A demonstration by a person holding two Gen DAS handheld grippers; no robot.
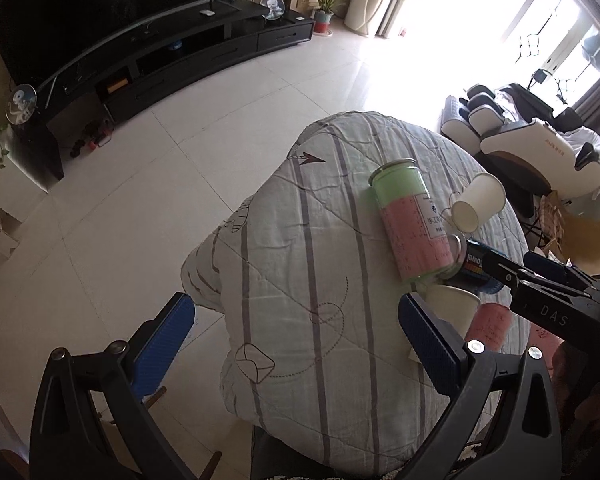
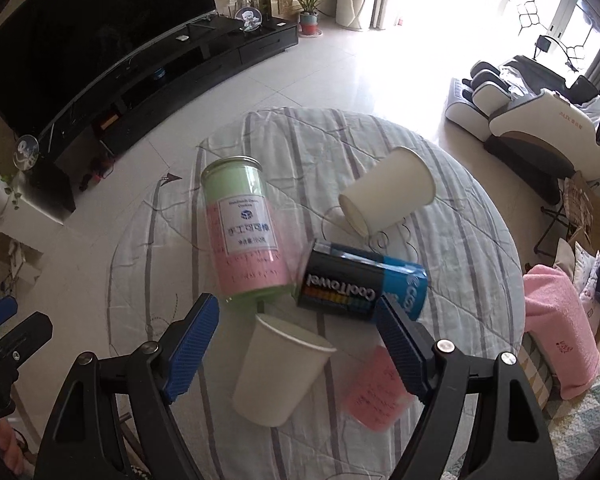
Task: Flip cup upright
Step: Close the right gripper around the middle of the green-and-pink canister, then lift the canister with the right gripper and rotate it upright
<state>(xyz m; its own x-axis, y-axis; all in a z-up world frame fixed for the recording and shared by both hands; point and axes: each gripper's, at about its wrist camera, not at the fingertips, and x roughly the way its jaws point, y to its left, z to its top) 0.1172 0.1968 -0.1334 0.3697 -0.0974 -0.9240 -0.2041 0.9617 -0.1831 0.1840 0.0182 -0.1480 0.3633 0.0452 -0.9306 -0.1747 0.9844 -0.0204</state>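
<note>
Standing by the round worktop [image 2: 480, 216] with its striped quilted cover, I judged the job roughly half done: one white paper cup [image 2: 278, 372] stood mouth-up low in the middle of the right wrist view, while a second paper cup [image 2: 388, 190] lay tipped on its side in the upper right of the cluster, its mouth turned toward the lower left. That fallen one seemed to be what was left to right. The right tongs [image 2: 296, 344] were spread wide with nothing in them, the upright cup sitting between and just beyond the blue pads. The left tongs [image 1: 296, 340] were likewise released and empty, hovering over the near left part of the quilt, well apart from both cups. The right wrist view showed what the left barely did: the label of the green-and-pink jar [image 2: 242, 232] lying flat, the dark blue CoolTowel can [image 2: 360, 284] on its side beside it, and a pink paper [image 2: 374, 394] at lower right. The left wrist view alone showed the right tool's black body [image 1: 556, 304] reaching in from the right edge.
</note>
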